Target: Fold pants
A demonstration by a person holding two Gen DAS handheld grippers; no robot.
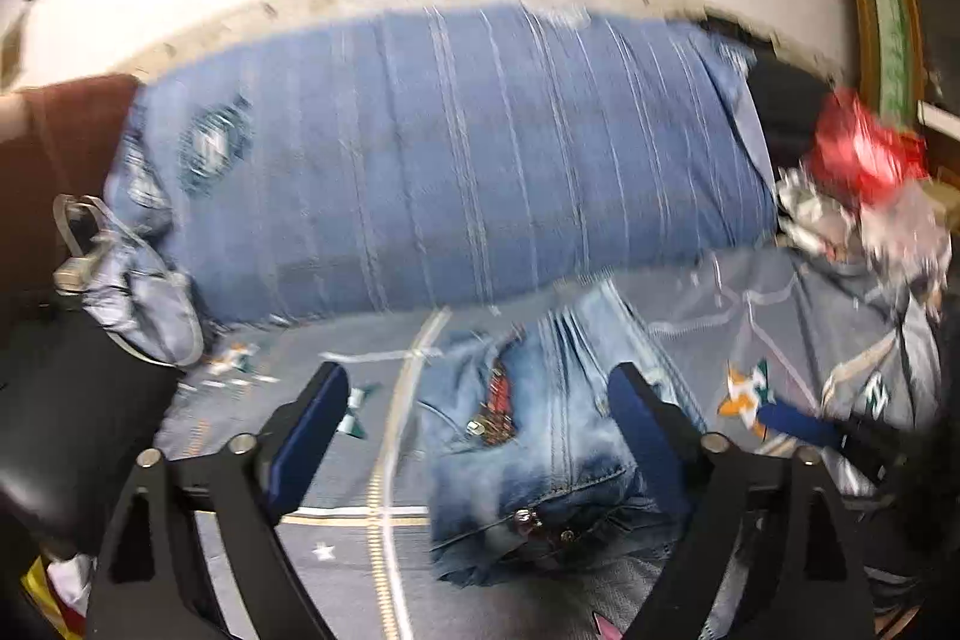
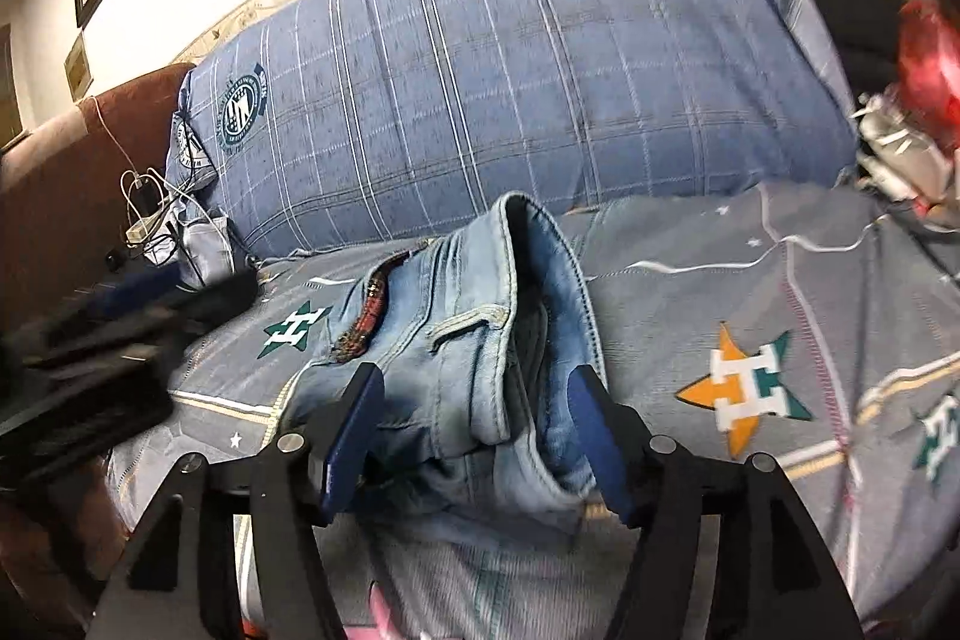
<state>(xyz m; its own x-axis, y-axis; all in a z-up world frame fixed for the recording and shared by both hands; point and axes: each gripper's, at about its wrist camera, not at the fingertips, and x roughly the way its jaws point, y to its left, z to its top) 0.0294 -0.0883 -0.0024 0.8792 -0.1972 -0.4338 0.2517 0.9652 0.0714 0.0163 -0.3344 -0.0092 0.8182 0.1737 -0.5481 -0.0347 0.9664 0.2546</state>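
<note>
Light blue jeans (image 1: 540,454) with a red embroidered patch lie bunched on the grey bedsheet (image 1: 336,460). My left gripper (image 1: 480,430) is open above them, its jaws wide apart over the waistband and button. In the right wrist view the jeans (image 2: 474,340) lie in a folded heap with the waistband edge raised. My right gripper (image 2: 474,436) is open, its blue pads on either side of the heap's near end. The right gripper's blue finger also shows at the right in the left wrist view (image 1: 804,424).
A large blue plaid pillow (image 2: 510,82) lies along the wall behind the jeans. A brown headboard (image 2: 66,172) with white charger cables (image 2: 144,208) is at the left. Red and silver items (image 1: 858,178) sit at the right. The sheet (image 2: 780,280) carries star logos.
</note>
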